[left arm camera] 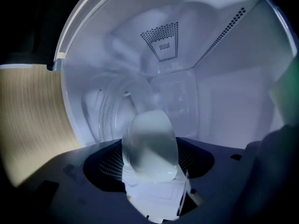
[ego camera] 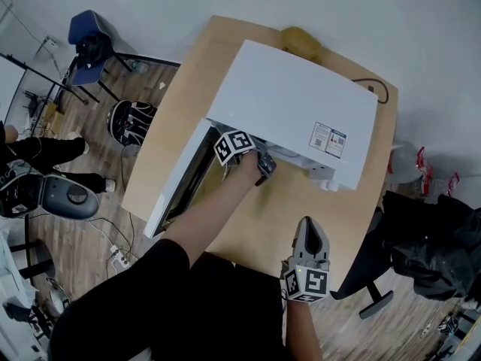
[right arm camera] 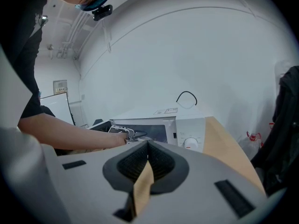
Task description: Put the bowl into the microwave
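Note:
The white microwave [ego camera: 301, 111] stands on the wooden table [ego camera: 248, 235] with its door [ego camera: 180, 180] swung open to the left. My left gripper [ego camera: 261, 165] reaches into the opening. In the left gripper view a clear bowl [left arm camera: 67, 45] fills the frame, and the cavity's vent holes and glass turntable [left arm camera: 110, 111] show through it. Its pale wall stands between the widely spread jaws of the left gripper [left arm camera: 149, 158], with dark pad showing on both sides. The right gripper [ego camera: 310, 226] hovers over the table's front edge, shut and empty [right arm camera: 147, 146].
A yellowish object [ego camera: 301, 42] and a black cable [ego camera: 379, 89] lie behind the microwave. A blue chair [ego camera: 90, 40] stands at the far left. A dark chair with clothes [ego camera: 428, 239] is at the right. Cables and gear litter the floor [ego camera: 113, 254].

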`<state>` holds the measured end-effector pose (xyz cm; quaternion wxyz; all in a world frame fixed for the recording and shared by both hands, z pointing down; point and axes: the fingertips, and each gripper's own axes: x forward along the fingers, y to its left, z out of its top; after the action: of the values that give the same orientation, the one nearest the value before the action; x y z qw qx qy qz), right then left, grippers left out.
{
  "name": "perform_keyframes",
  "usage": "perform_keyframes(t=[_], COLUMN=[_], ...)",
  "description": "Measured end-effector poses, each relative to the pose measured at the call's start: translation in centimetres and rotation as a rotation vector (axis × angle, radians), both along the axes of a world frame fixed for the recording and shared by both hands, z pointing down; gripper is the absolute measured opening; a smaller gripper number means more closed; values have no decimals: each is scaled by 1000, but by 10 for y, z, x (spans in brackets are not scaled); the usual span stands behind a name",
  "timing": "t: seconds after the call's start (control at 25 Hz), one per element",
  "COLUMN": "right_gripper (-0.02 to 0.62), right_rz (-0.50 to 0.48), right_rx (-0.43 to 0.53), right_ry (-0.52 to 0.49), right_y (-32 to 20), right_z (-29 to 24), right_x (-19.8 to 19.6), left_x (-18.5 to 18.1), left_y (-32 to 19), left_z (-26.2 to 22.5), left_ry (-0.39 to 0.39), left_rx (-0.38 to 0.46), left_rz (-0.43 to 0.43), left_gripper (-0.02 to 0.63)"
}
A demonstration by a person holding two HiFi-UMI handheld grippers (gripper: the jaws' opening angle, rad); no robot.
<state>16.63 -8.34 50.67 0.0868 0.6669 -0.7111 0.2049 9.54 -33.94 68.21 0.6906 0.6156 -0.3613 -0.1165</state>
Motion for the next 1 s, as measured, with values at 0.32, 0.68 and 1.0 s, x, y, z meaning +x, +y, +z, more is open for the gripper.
perform_keyframes(t=[0.32,0.68,1.0], right_gripper=[60,60,60], right_rz=[-10,-6,0], right_rx=[8,8,7], right_ry=[-1,-6,-2], right_y=[3,8,8], right_z=[-2,-1,-1], right_x=[-4,1,14], left_x=[-15,-4,-2], left_y=[5,-5,-16], left_z=[2,2,-8], left_ry=[-83,35,-96], left_rx=[-13,7,149], left_rz=[-58,-149,-133], left_gripper=[290,249,293])
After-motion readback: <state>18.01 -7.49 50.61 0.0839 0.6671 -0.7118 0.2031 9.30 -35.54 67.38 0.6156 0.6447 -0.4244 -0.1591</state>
